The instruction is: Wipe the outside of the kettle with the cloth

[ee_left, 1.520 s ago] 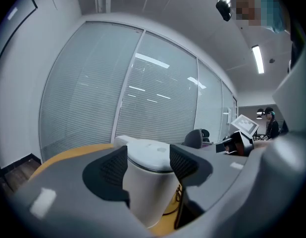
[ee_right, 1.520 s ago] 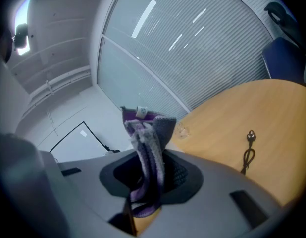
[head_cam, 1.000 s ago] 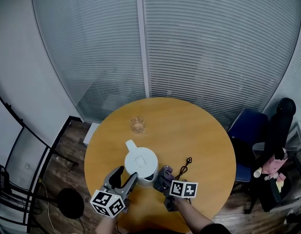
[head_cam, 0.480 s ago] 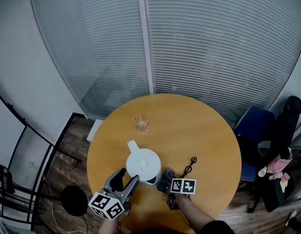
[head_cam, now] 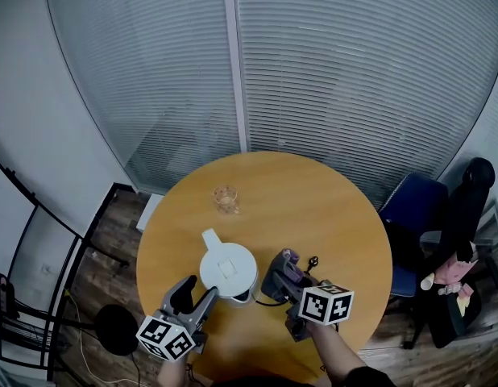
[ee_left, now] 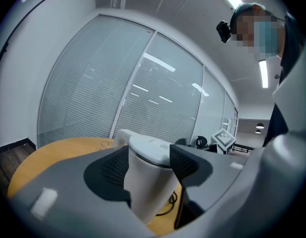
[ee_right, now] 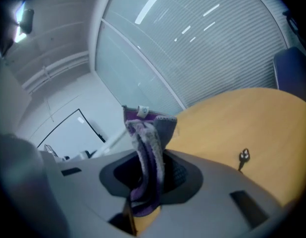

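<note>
Slatted glass walls [head_cam: 354,71] enclose a round wooden surface [head_cam: 313,208] on dark plank floor [head_cam: 104,274]; a blue chair [head_cam: 414,212] stands at its right. A drinking glass [head_cam: 226,199] sits toward the far side. The white kettle [head_cam: 227,268] stands near the front edge. The left gripper [head_cam: 198,291] has its jaws spread, with the kettle framed between them; pad contact unclear. The right gripper [head_cam: 280,279], just right of the kettle, is clenched on a purple cloth [ee_right: 145,148]. A black cord [head_cam: 312,262] lies beside it.
</note>
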### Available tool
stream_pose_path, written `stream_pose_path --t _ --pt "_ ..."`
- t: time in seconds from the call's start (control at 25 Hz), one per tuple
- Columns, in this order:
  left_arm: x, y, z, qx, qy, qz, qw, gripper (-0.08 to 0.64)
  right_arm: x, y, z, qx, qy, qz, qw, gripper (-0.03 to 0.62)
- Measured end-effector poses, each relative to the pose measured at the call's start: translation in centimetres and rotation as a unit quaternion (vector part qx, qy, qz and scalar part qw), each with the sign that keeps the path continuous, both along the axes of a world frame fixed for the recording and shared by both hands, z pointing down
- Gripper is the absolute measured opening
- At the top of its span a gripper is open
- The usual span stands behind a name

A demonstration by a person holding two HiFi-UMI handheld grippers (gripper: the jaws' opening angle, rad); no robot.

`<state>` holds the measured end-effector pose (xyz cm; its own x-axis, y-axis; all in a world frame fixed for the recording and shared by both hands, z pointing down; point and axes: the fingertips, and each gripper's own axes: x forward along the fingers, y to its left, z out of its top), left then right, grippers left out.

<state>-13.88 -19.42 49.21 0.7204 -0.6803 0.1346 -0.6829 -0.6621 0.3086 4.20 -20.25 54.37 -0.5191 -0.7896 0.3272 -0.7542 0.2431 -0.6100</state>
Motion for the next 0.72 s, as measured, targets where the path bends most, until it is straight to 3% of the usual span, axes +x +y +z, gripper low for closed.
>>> stream_pose_path --t 0.16,0.28,0.52,0.72 --pt "-0.1 0.1 0.0 0.001 0.005 -0.015 0.9999 0.252 0.8 -1.4 -6.0 0.067 -0.037 0.019 0.997 0.097" --pt "0.1 0.1 0.0 0.001 0.006 -0.024 0.9997 0.252 -0.1 -2.4 -7.3 0.074 -0.052 -0.005 0.996 0.097" --pt "0.1 0.0 0.2 -0.004 0.017 -0.039 0.9991 0.252 -1.1 -3.7 -3.9 0.034 -0.045 -0.036 0.998 0.097" --pt "-0.1 0.3 0.3 -0.008 0.025 -0.048 0.9985 0.252 -1.5 -4.5 3.2 -0.036 -0.027 -0.038 0.998 0.097"
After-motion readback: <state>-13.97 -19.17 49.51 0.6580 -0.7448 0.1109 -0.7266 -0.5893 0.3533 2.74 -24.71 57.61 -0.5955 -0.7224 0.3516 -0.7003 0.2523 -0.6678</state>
